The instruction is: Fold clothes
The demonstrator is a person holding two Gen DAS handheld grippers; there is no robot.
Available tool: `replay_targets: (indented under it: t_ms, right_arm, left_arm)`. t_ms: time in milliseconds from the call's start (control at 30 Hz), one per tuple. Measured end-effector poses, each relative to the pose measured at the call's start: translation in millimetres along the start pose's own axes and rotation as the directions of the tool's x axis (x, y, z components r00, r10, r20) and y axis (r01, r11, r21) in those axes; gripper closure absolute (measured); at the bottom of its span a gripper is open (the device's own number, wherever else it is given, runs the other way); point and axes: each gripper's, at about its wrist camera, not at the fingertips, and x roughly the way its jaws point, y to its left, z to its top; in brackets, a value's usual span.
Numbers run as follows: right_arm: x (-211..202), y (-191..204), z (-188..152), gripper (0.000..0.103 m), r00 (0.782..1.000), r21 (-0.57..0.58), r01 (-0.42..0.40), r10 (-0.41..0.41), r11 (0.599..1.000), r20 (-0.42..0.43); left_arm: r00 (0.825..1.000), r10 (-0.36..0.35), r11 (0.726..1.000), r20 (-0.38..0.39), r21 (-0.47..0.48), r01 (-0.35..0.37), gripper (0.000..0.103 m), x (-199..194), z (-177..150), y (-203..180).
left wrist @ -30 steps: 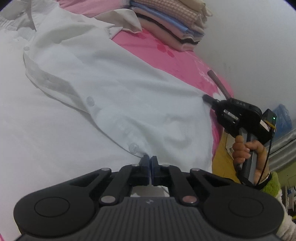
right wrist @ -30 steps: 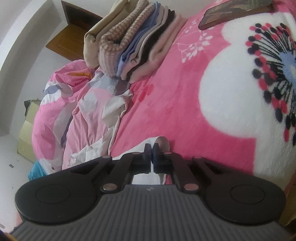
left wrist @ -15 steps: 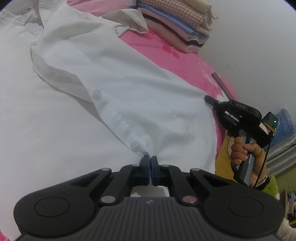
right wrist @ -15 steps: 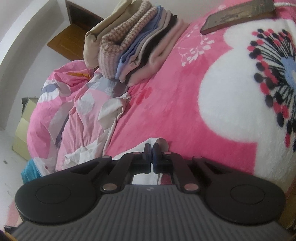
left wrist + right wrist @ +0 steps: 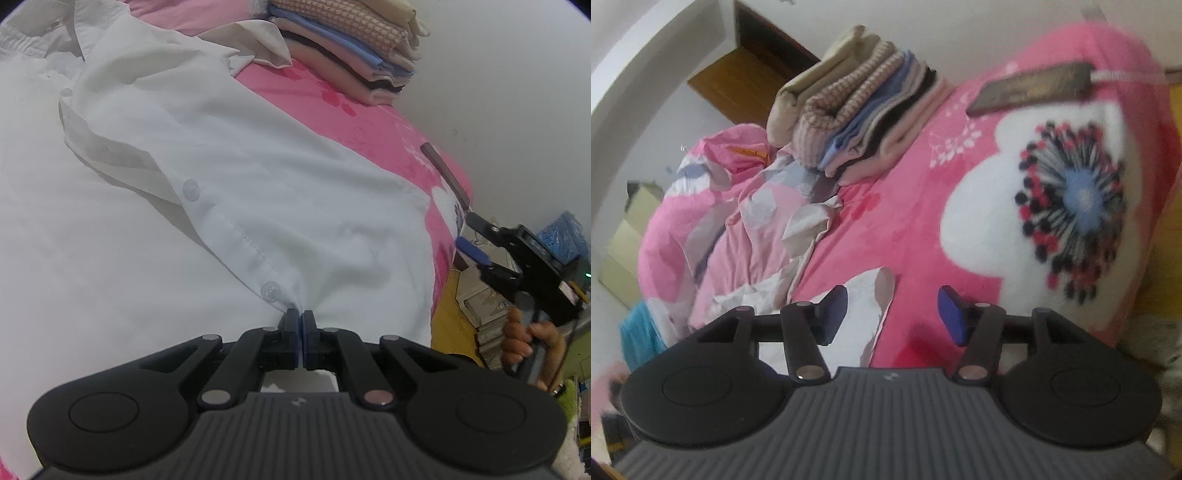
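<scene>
1. The white button-front cotton shirt [image 5: 236, 206] lies spread on the pink floral fleece blanket [image 5: 369, 125], placket open, not yet folded.
2. The left gripper [image 5: 300, 325] is clenched on the near hem beside a button.
3. The right gripper [image 5: 892, 314], its jaws just opened, holds nothing; the hem corner lies beneath.
4. A stack of folded clothes [image 5: 351, 48] waits far right; every fold remains.

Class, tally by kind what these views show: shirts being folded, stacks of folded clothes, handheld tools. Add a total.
white shirt: 1
stack of folded clothes: 1
tools: 2 (left tool, right tool)
Total: 4
</scene>
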Motion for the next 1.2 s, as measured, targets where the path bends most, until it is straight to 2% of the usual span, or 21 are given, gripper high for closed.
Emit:
replay_targets:
  t_ms: [100,167,267,333,433,567,733,900,1000,1067,1167,1200]
  right_arm:
    - [-11,35,-9,0.052,0.998,-0.157,-0.063,0.060,0.986,-0.027]
    - [-14,65,-20,0.056,0.992,-0.291,-0.120,0.104,0.949,-0.071]
    - [-13,108,-45,0.061,0.978,-0.503,-0.198,0.134,0.841,-0.161]
    - [-7,127,-63,0.065,0.968,-0.595,-0.233,0.126,0.770,-0.215]
    - [3,141,-80,0.073,0.959,-0.647,-0.253,0.097,0.720,-0.267]
    - [12,143,-92,0.081,0.951,-0.669,-0.255,0.058,0.698,-0.303]
    - [23,138,-109,0.083,0.943,-0.702,-0.232,-0.022,0.673,-0.332]
    - [24,132,-113,0.083,0.942,-0.685,-0.229,-0.019,0.692,-0.334]
    - [25,130,-115,0.083,0.943,-0.681,-0.229,-0.017,0.695,-0.334]
    - [25,130,-115,0.083,0.943,-0.683,-0.229,-0.016,0.694,-0.332]
    - [27,129,-115,0.083,0.943,-0.681,-0.230,-0.014,0.696,-0.333]
    - [28,129,-115,0.083,0.942,-0.679,-0.231,-0.014,0.696,-0.334]
  left_arm:
    - [1.000,-0.002,1.000,-0.001,-0.004,0.002,0.099,1,0,0]
    - [1.000,-0.002,1.000,0.000,-0.007,0.002,0.099,1,0,0]
    - [1.000,-0.002,1.000,0.001,-0.013,0.002,0.099,1,-1,0]
    - [1.000,-0.002,1.000,0.002,-0.017,0.002,0.099,0,-2,0]
    - [1.000,-0.003,1.000,0.003,-0.021,0.003,0.099,0,-2,0]
    - [1.000,-0.005,1.000,0.004,-0.023,0.005,0.099,1,-2,1]
    - [1.000,-0.007,1.000,0.004,-0.028,0.008,0.097,1,-3,2]
    - [1.000,-0.007,1.000,0.004,-0.028,0.007,0.096,1,-3,2]
    - [1.000,-0.012,1.000,0.006,-0.025,0.012,0.091,-1,-3,1]
    - [1.000,-0.012,1.000,0.013,-0.020,0.012,0.081,-5,-4,1]
    - [0.999,0.020,1.000,0.049,0.002,-0.020,0.070,-17,-4,-2]
    - [0.997,0.035,0.999,0.063,0.009,-0.035,0.069,-22,-4,-2]
